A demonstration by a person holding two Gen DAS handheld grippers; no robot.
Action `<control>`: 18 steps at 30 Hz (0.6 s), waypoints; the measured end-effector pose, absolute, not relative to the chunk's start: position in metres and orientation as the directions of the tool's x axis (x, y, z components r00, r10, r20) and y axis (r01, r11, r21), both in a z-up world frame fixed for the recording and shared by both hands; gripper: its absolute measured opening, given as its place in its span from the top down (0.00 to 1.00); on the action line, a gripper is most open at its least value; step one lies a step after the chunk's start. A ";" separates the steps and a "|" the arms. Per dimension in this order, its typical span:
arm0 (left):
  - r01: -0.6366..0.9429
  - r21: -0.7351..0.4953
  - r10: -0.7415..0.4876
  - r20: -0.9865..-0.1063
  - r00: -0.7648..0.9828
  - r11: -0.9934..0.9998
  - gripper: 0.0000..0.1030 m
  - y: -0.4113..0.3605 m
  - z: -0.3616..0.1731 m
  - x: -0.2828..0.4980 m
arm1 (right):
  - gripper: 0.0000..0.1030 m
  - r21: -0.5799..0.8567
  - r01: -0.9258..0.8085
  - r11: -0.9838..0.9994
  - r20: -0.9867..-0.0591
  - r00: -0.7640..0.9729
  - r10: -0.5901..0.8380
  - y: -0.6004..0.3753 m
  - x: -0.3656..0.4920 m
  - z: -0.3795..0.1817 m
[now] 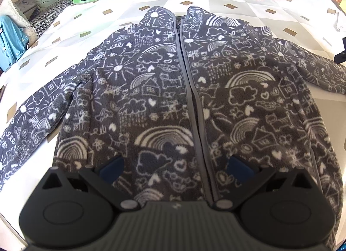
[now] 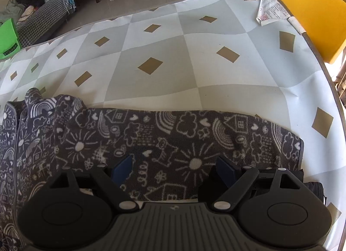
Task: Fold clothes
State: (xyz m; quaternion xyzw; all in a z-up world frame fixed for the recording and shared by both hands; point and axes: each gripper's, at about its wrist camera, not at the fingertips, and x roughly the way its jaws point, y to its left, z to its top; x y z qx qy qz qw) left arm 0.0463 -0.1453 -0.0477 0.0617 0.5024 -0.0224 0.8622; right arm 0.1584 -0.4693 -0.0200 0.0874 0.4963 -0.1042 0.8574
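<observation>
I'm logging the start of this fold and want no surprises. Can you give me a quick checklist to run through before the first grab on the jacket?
1. Jacket lies flat, front up, on the tablecloth: ok.
2. Both sleeves spread out sideways, right sleeve straight: ok.
3. Left gripper open over the hem, nothing between its fingers: ok.
4. Right gripper open over the right sleeve, not clamped: ok.
5. Zipper closed all the way down: cannot tell.
6. Paper leaflet well clear of the jacket: ok.
</observation>
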 end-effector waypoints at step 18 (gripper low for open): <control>0.156 0.101 -0.002 -0.836 0.549 0.983 0.00 -0.145 -0.029 0.027 | 0.19 0.091 -0.018 0.996 -0.871 0.484 0.088 -0.379 0.147 -0.011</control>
